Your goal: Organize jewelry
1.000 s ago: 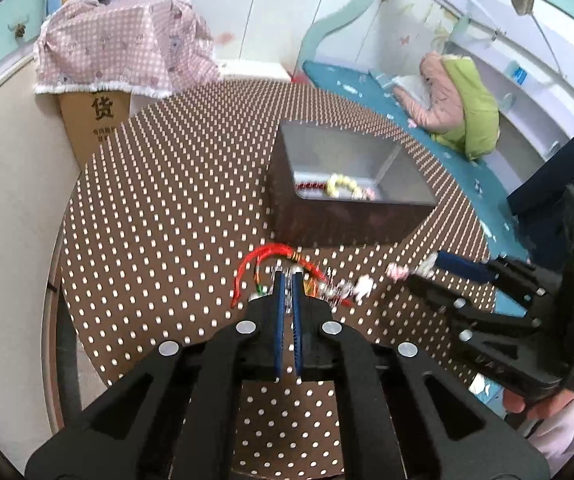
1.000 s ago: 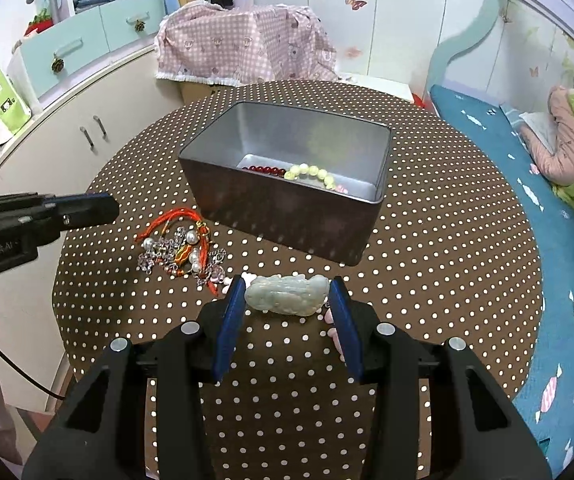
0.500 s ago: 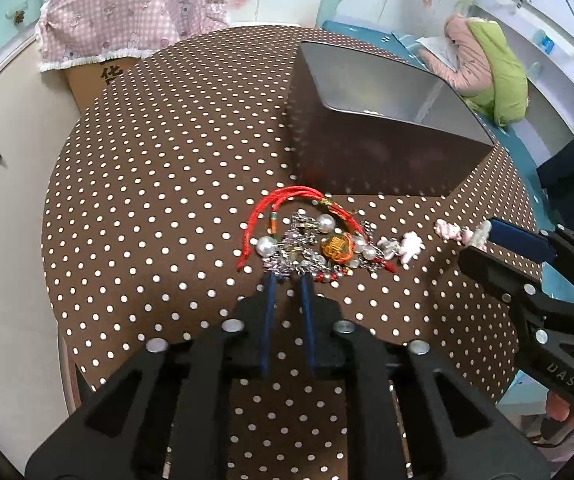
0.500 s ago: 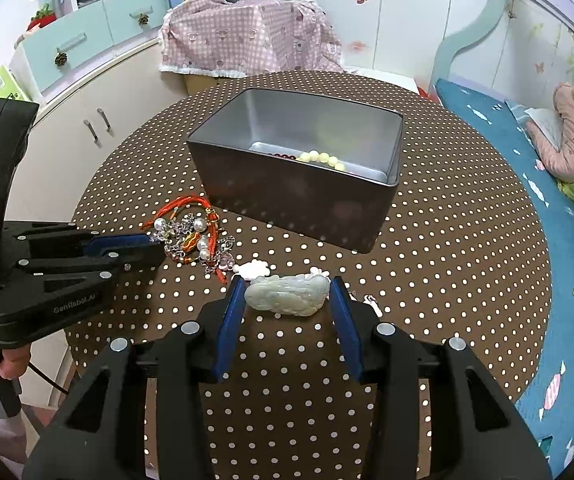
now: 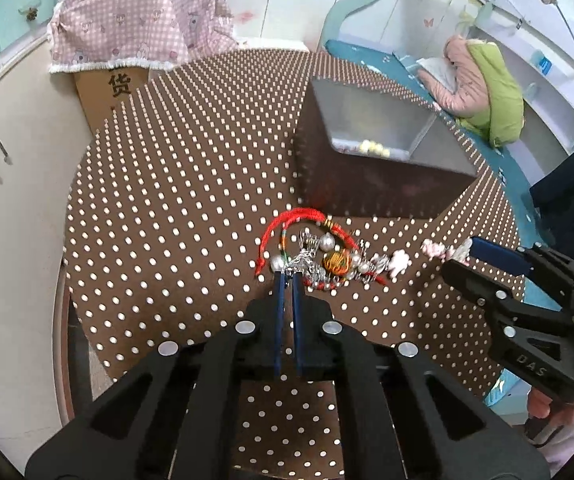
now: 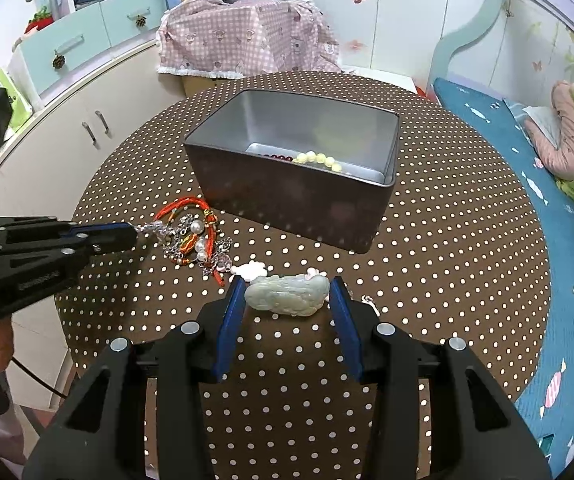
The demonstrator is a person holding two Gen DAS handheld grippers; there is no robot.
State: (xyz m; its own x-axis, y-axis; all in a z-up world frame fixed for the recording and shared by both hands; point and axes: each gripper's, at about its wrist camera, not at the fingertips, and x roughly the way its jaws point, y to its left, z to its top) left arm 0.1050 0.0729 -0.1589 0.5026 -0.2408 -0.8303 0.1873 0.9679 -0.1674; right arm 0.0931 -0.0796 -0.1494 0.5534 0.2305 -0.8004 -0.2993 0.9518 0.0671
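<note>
We see a round table under a brown cloth with white dots [image 6: 447, 240] filling the middle of both views. On it, just above centre in the right wrist view, stands a dark rectangular metal tin with a grey inside [image 6: 299, 200]; a string of pale yellow beads [image 6: 319, 159] and a few dark red beads [image 6: 273, 156] lie on its floor.

Left of centre in that view, just in front of the tin, lies a tangled heap of jewellery with a red cord, silver chain and pearls [image 6: 195, 236]. Our left gripper [image 5: 289, 274] reaches it from the lower middle of its own frame, the blue fingers pressed together at the near edge of the heap, seemingly pinching a bit of silver chain.

Our right gripper [image 6: 287, 292], at the lower centre of its frame, stands half spread around a pale green carved jade pendant [image 6: 287, 295]. The blue pads sit at the pendant's two ends, but we cannot tell whether they press on it. A small white flower-shaped charm [image 6: 251, 269] lies just beside the pendant's upper left.

At the top of the frame a pink checked cloth [image 6: 243, 36] covers a cardboard box.
</note>
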